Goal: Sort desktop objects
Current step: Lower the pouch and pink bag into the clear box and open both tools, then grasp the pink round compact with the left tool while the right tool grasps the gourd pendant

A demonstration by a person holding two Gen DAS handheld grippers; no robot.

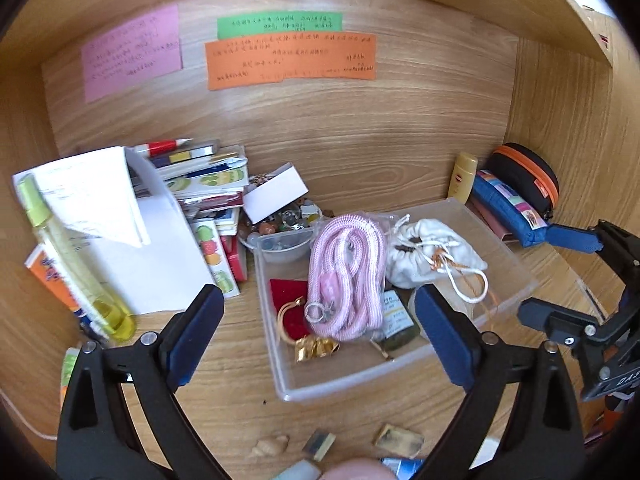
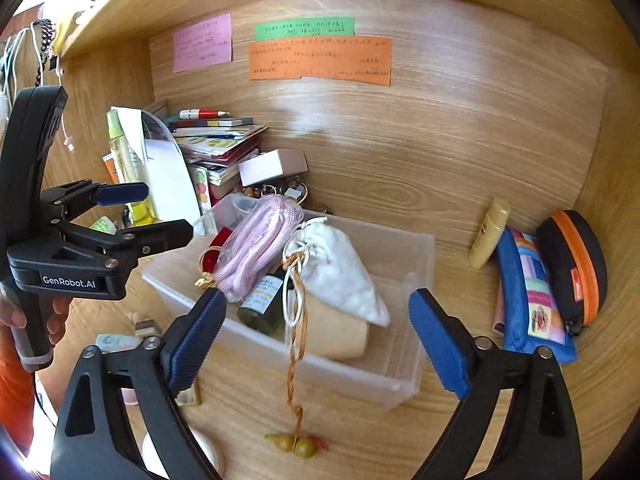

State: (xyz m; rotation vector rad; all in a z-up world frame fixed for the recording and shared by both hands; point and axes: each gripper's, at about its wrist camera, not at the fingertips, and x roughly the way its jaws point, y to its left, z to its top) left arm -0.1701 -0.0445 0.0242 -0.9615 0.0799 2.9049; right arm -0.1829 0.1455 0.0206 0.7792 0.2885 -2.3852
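Observation:
A clear plastic bin stands on the wooden desk. It holds a pink rope, a white drawstring pouch, a dark bottle, a red pouch and a gold trinket. The pouch's braided cord hangs over the bin's front wall to a green gourd charm. My left gripper is open and empty over the bin's near left; it also shows in the right wrist view. My right gripper is open and empty before the bin; it also shows in the left wrist view.
A stack of books and papers with a yellow-green spray bottle fills the left. A yellow tube, a blue pencil case and a black-orange case lie at the right. A shell and small tiles lie near the front.

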